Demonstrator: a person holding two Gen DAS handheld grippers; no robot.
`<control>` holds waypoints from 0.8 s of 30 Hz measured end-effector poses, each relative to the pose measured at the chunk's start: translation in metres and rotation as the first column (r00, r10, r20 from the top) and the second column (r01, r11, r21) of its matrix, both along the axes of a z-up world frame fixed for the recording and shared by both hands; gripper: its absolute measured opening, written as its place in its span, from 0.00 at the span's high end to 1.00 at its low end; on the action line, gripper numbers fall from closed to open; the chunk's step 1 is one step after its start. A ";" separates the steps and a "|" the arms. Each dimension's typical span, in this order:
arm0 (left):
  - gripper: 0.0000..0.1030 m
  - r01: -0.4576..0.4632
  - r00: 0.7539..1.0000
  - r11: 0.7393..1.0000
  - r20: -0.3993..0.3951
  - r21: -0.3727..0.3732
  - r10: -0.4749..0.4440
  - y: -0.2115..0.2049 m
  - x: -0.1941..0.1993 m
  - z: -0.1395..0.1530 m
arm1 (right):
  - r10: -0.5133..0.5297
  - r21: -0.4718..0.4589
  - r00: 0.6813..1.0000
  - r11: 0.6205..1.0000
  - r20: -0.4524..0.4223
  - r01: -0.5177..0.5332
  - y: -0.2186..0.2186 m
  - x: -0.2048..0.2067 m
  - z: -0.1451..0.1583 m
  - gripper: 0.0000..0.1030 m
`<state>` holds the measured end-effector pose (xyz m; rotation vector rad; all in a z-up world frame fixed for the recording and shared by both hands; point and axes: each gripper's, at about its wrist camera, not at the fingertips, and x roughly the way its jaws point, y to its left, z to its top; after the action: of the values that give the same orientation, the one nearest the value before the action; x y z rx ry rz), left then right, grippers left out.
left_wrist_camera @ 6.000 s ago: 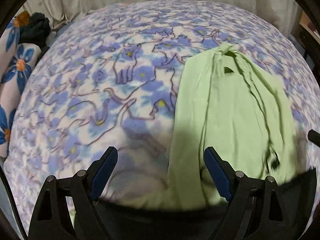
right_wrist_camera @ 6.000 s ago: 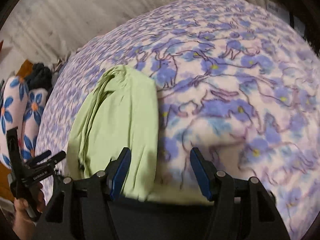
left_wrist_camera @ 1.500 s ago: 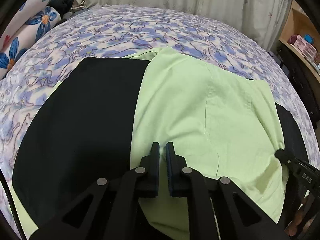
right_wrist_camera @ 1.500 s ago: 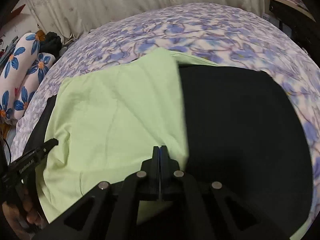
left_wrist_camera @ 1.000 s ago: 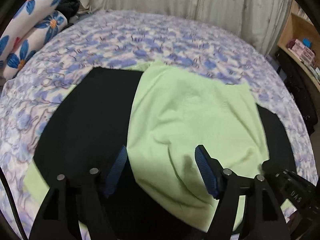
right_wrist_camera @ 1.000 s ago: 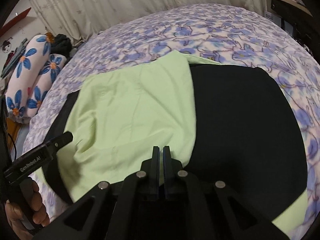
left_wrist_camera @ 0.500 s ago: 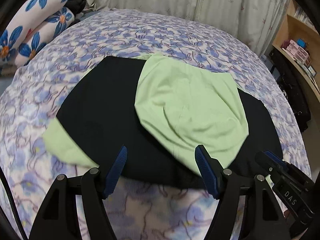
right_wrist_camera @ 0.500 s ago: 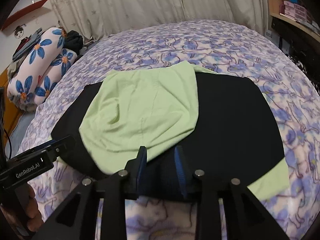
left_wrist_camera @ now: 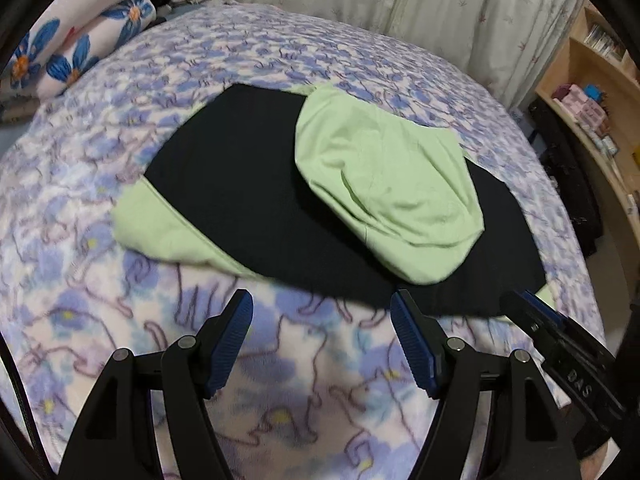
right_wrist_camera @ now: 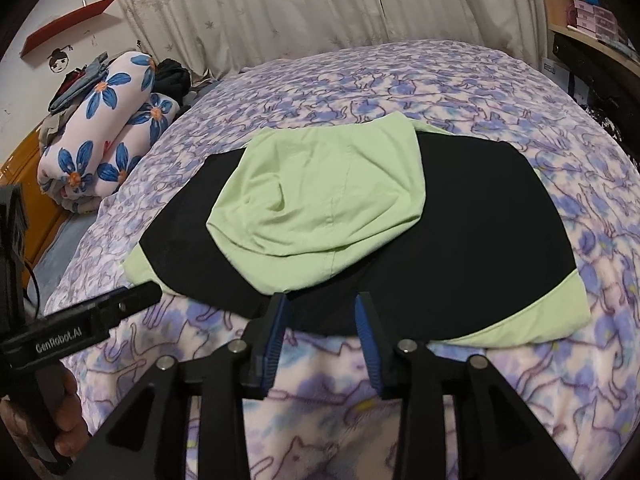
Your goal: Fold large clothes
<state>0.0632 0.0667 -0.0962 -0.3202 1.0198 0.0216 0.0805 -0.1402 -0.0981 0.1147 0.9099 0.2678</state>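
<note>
Left wrist view: left gripper (left_wrist_camera: 322,334), jaws spread wide, blue-padded fingers (left_wrist_camera: 232,342) empty, held above the near edge of the bedspread (left_wrist_camera: 280,400). Right gripper (left_wrist_camera: 560,348) enters at the lower right of this view, just beside the garment's near right corner.

Garment (left_wrist_camera: 256,184): large, black with light green sleeves, spread flat across the middle of the bed. One green sleeve (left_wrist_camera: 160,232) lies out at the near left corner. A green section (left_wrist_camera: 384,184) is folded over onto the black body, right of centre, with soft creases.

Bedspread: fleece, white with a purple-blue cat pattern; covers the whole bed under the garment.

Right wrist view: right gripper (right_wrist_camera: 322,332), jaws parted by a moderate gap, holding nothing, fingertips just short of the garment's (right_wrist_camera: 480,216) near hem. Green folded section (right_wrist_camera: 320,200) sits left of centre on the black body; a green sleeve (right_wrist_camera: 540,316) lies out at the near right corner. Left gripper (right_wrist_camera: 100,316) shows at the left edge, held in a hand (right_wrist_camera: 60,420).

Surroundings: floral rolled bedding (right_wrist_camera: 108,128) at the far left of the bed, pale curtains (right_wrist_camera: 320,4) behind, wooden shelving (left_wrist_camera: 592,92) at the right.
</note>
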 end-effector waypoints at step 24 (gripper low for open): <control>0.29 -0.198 0.973 0.893 0.031 -0.403 0.230 0.103 0.055 -0.090 | 0.013 -0.024 1.000 1.000 -0.012 -0.014 0.040 0.031 -0.026 0.63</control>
<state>0.1185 0.1701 -0.1862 -0.8019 0.9027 0.0004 0.1119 -0.0997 -0.1239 0.0881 0.9261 0.2691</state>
